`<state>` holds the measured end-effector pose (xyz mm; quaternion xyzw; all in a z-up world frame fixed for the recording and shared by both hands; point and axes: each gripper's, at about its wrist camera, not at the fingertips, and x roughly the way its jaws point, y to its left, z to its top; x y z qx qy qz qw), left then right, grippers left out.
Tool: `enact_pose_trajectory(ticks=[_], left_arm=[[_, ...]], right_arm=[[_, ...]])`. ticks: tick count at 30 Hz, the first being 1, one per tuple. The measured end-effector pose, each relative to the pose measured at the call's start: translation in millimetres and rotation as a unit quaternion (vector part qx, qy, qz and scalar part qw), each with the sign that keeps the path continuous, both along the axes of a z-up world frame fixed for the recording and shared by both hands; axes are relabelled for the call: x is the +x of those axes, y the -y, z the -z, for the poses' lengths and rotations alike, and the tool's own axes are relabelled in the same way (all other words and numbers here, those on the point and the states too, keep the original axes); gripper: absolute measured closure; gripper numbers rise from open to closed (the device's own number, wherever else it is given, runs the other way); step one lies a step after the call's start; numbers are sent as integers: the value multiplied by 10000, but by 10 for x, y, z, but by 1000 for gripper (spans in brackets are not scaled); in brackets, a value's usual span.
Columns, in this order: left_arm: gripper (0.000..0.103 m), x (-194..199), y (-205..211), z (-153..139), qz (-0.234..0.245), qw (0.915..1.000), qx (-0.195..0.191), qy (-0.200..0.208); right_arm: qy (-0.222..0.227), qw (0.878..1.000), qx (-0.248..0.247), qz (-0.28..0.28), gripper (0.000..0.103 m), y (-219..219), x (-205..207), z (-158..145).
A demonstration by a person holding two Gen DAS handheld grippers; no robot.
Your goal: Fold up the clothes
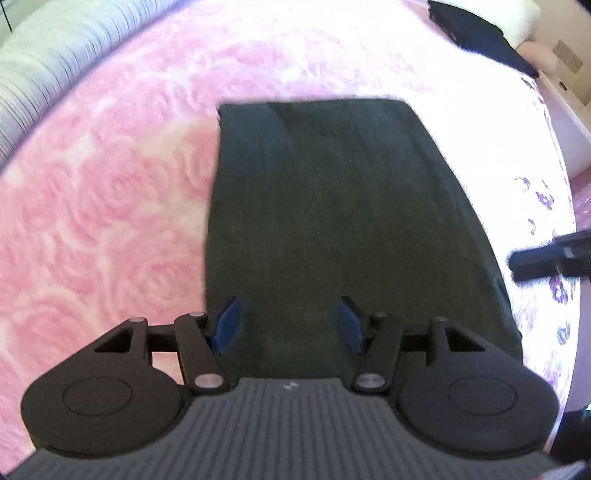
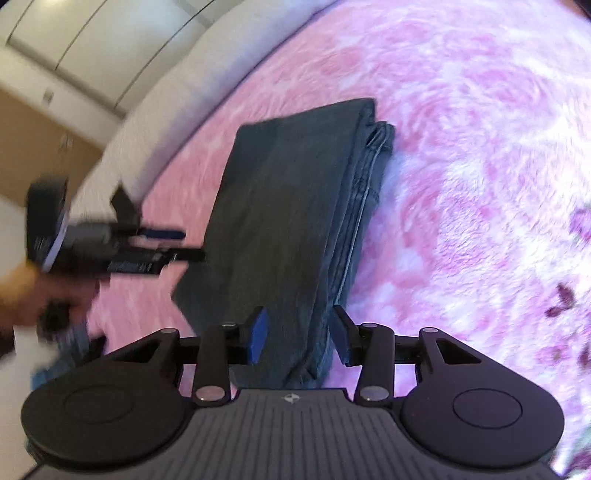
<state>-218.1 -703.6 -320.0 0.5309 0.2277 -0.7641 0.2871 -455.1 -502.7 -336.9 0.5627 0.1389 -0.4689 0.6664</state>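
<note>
Dark folded trousers (image 1: 332, 206) lie flat on a pink rose-patterned blanket (image 1: 110, 206). My left gripper (image 1: 289, 325) hovers over their near end, open, blue pads apart with only flat cloth below. In the right wrist view the trousers (image 2: 280, 206) show stacked seamed edges along their right side. My right gripper (image 2: 300, 334) is open, straddling the near corner of that stack; the pads do not visibly press. The left gripper (image 2: 184, 243) appears blurred at the trousers' left edge, held by a hand (image 2: 33, 291). One finger of the right gripper (image 1: 524, 262) pokes in at the far right.
The blanket (image 2: 461, 166) covers a bed. A pale ribbed headboard or cushion (image 1: 48, 62) runs along the upper left. Another dark cloth (image 1: 476, 33) lies at the far corner. White furniture (image 1: 569, 110) stands beside the bed, and cupboards (image 2: 55, 55) stand behind.
</note>
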Motion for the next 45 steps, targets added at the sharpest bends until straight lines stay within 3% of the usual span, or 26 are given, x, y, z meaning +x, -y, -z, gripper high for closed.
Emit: enact_pose_trajectory(ticks=[2, 4, 7, 9, 11, 13, 16, 17, 19, 20, 21, 23, 27, 31, 34, 35, 36, 38, 43, 45], left_arm=[[48, -112, -20, 256, 219, 9993, 59, 310], [43, -141, -24, 311, 323, 9988, -41, 369], [48, -88, 90, 125, 250, 9994, 17, 244], [37, 56, 200, -27, -20, 9999, -97, -16], [33, 186, 371, -42, -386, 9992, -42, -40], [34, 293, 561, 93, -726, 9969, 271, 106], [33, 450, 772, 387, -1069, 9879, 1120, 57], [33, 508, 816, 447, -1183, 9840, 1331, -64], [36, 613, 890, 544, -1380, 9750, 1717, -295], [47, 638, 898, 544, -1409, 9721, 1836, -383], [62, 655, 896, 542, -1438, 9688, 1964, -472], [63, 632, 832, 493, -1464, 9684, 1963, -470], [75, 407, 612, 362, -1373, 9661, 2151, -398], [82, -185, -3, 248, -989, 9577, 2557, -874], [81, -806, -389, 216, -926, 9497, 2633, -1419], [78, -1017, -465, 205, -919, 9518, 2530, -1472], [67, -1182, -503, 203, -895, 9540, 2445, -1485], [63, -1337, -516, 200, -786, 9594, 2366, -1320], [65, -888, -423, 75, -627, 9652, 2269, -1136], [63, -666, -296, -47, -803, 9687, 2083, -1082]], right_arm=[[157, 9995, -1, 278, 60, 134, -14, 146], [107, 9990, 97, 412, 60, 315, -5, 341], [-100, 9990, 266, 341, 48, 496, 16, 559], [31, 9991, 226, 362, 49, 538, -53, 547], [124, 9988, 96, 460, 48, 559, -135, 496], [342, 9972, 133, 652, 47, 612, -230, 536], [639, 9957, 243, 624, 45, 830, -248, 650], [718, 9955, 293, 541, 40, 908, -231, 696], [875, 9935, 500, 532, 34, 1018, -243, 816], [991, 9915, 622, 574, 35, 1048, -268, 871], [1110, 9894, 716, 597, 40, 1075, -292, 917], [1254, 9869, 873, 510, 56, 1124, -345, 935], [1530, 9805, 1204, 274, 71, 1247, -547, 795], [779, 9916, 1013, -206, 71, 1497, -795, 371], [-122, 9963, 724, -437, 71, 1731, -1102, 119], [-379, 9960, 659, -472, 70, 1793, -1186, 81], [-575, 9952, 618, -486, 70, 1844, -1262, 63], [-924, 9934, 425, -539, 70, 1911, -1371, 15], [-1260, 9914, -328, -132, 68, 1702, -1570, -248], [-1148, 9916, -528, 260, 58, 1414, -1645, -325]])
